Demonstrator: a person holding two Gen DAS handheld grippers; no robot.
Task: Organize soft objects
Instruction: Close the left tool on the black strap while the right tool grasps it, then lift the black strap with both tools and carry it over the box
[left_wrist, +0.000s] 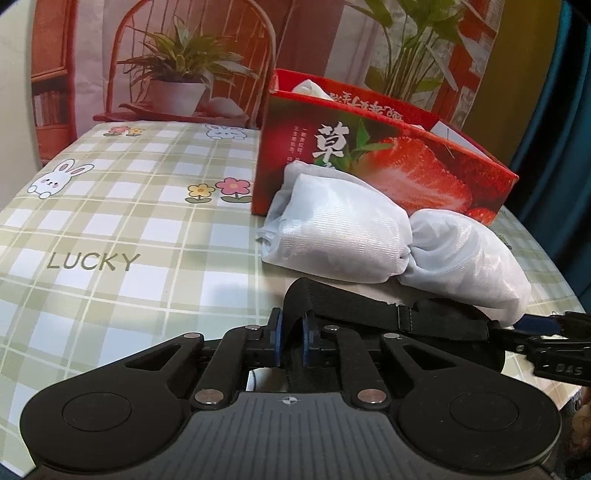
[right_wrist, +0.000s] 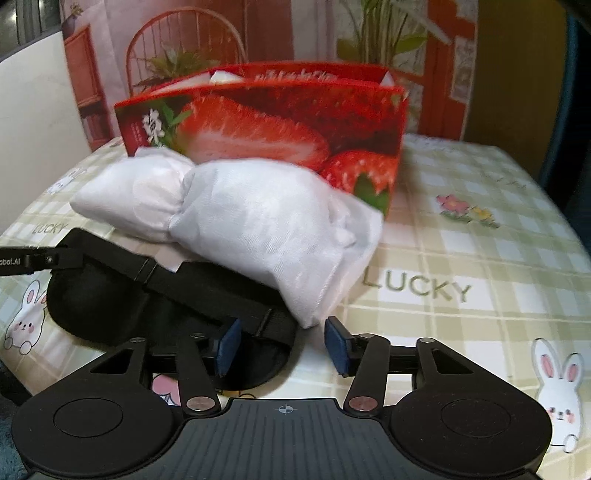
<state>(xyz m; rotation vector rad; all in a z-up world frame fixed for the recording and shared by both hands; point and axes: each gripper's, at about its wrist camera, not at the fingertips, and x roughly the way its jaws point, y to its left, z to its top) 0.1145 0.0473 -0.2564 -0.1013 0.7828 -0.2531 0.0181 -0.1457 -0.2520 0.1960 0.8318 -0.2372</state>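
A black eye mask (left_wrist: 369, 314) with an elastic strap lies on the checked tablecloth near the front edge. My left gripper (left_wrist: 291, 332) is shut on the mask's left end, with black fabric pinched between the blue pads. In the right wrist view the mask (right_wrist: 110, 295) stretches left from my right gripper (right_wrist: 282, 343), which stands open; its left pad is beside the strap's end and nothing is pressed between the pads. Two white cloth bundles (left_wrist: 343, 229) (left_wrist: 469, 258) lie just behind the mask, against a red strawberry box (left_wrist: 406, 162).
The red box (right_wrist: 266, 125) is open on top, and something white (left_wrist: 308, 88) pokes out of it. The tablecloth (left_wrist: 129, 221) with rabbits and flowers spreads left of the box. A printed backdrop with chair and plants hangs behind the table.
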